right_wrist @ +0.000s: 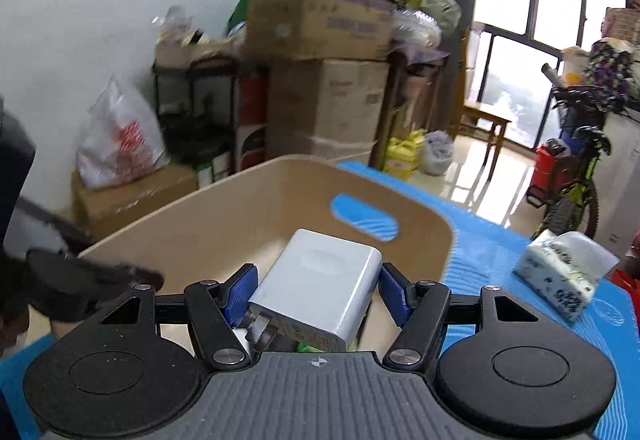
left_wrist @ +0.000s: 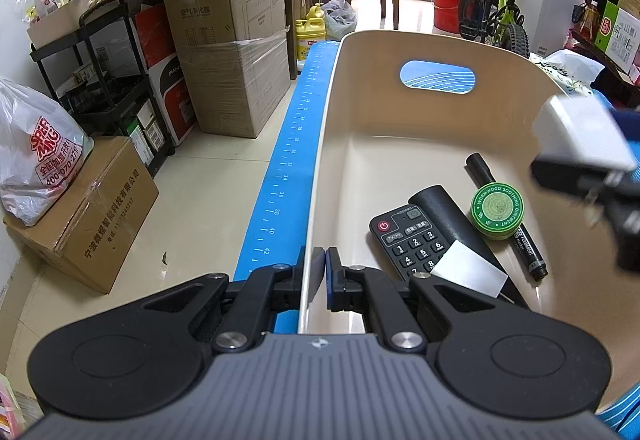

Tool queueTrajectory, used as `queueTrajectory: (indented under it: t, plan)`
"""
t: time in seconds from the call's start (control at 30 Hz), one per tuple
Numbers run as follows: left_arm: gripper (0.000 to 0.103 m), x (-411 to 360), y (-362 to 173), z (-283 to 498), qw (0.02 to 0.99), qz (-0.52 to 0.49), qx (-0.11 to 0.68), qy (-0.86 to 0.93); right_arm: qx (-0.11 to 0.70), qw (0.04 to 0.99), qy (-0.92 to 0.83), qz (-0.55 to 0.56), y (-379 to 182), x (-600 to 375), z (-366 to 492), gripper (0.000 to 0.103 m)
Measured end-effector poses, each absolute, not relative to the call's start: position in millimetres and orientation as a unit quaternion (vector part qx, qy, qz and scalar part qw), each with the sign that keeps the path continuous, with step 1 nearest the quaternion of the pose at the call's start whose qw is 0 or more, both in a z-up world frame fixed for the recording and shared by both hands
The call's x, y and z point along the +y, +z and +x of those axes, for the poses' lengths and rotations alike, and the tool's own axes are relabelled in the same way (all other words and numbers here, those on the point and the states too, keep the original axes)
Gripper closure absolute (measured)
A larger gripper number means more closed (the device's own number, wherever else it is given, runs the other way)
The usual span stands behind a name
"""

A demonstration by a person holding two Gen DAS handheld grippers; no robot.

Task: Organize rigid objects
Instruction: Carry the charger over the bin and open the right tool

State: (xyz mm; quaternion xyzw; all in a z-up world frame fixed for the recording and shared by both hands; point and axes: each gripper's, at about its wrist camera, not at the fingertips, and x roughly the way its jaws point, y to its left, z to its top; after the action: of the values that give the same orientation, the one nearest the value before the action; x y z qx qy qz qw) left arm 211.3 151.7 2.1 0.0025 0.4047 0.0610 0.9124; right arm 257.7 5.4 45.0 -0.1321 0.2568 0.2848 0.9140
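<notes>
The left gripper (left_wrist: 319, 272) had its blue-padded fingers nearly closed on the near wall of the beige plastic bin with an oval handle slot (left_wrist: 320, 175), one pad outside and one inside, pinching the rim. Inside the bin, at about two o'clock from those fingers, a black remote control with a red power button (left_wrist: 408, 244) lay on the floor of the bin, a slim black rectangular case (left_wrist: 452, 224) touching its right side and a small white card (left_wrist: 468, 274) lying over the near ends of both. Further toward three o'clock a round green ointment tin (left_wrist: 497, 207) rested on a black permanent marker (left_wrist: 512, 220).

The right gripper (right_wrist: 314, 290) held a white rectangular power adapter with metal prongs (right_wrist: 320, 280) between its blue pads, the fingers spread about as wide as the adapter's body and pressed to its sides, prongs pointing back at seven o'clock. The adapter hung above the bin's open top, tilted. In the left wrist view it appeared blurred at the three o'clock edge.

Under the bin lay a blue ruled mat (left_wrist: 288, 159). On the mat at three o'clock from the right gripper sat a white and blue soft tissue pack (right_wrist: 564, 276). Stacked brown cardboard boxes (left_wrist: 232, 39) stood at eleven o'clock on the floor.
</notes>
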Motion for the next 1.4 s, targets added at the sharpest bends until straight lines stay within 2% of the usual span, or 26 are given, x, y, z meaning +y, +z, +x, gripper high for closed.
queueTrajectory:
  t: [0.33,0.9,1.1,1.4]
  plan:
    - [0.096,151,1,212,0.913,-0.001,0.404,0.062,0.344,0.868,0.293,-0.206,18,37,255,0.035]
    - [0.096,152,1,212,0.913,-0.002,0.404,0.061,0.393,0.84,0.286,-0.241,14,47,260,0.034]
    - [0.096,152,0,212,0.913,-0.007,0.404,0.062,0.377,0.847,0.286,-0.242,22,40,255,0.031]
    - [0.096,152,0,212,0.913,-0.008,0.404,0.062,0.276,0.922,0.224,-0.15,73,-29,246,0.025]
